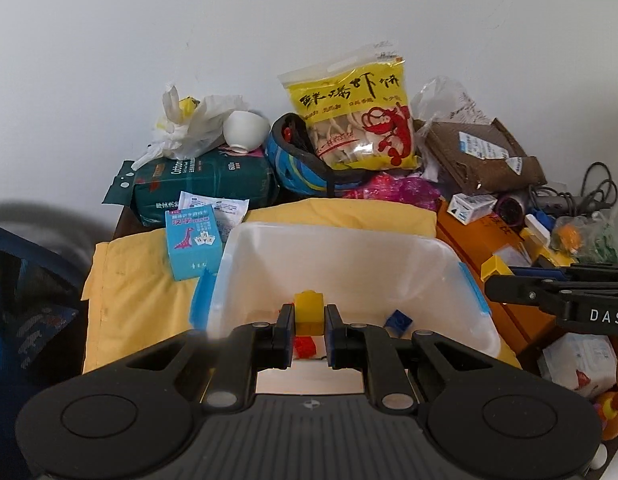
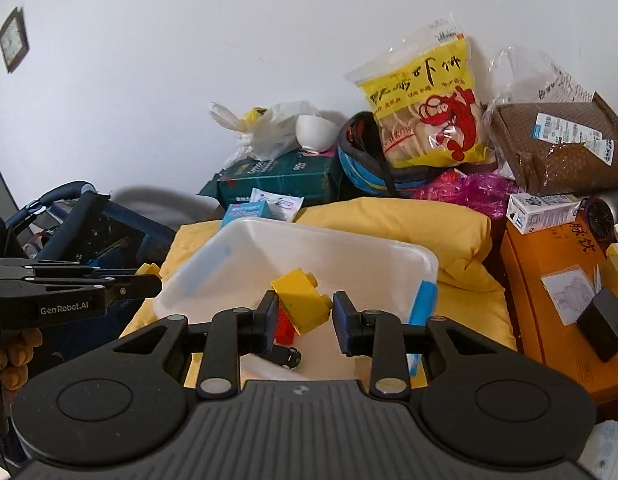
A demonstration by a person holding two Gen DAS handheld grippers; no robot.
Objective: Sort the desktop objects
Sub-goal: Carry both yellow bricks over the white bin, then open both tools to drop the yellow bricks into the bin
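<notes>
Open room: the white bin (image 1: 349,256), topless, reachable from above; its far half is bare floor. Near half taken up by a yellow block (image 2: 303,304), a red block (image 2: 284,330), a blue block (image 1: 397,321) and a small black toy car (image 2: 284,356).

Left of the bin: yellow cloth (image 1: 129,288), mostly free, apart from a light blue card box (image 1: 193,244) standing at the bin's far left corner.

Behind: a packed wall of clutter, namely a green tissue pack (image 1: 205,184), an upturned white bowl (image 1: 245,132), a blue helmet (image 1: 301,164) and a yellow snack bag (image 1: 357,116).

Right: an orange box (image 2: 557,292) just beside the bin, loaded with small items, and a brown parcel (image 2: 561,152) behind it.
</notes>
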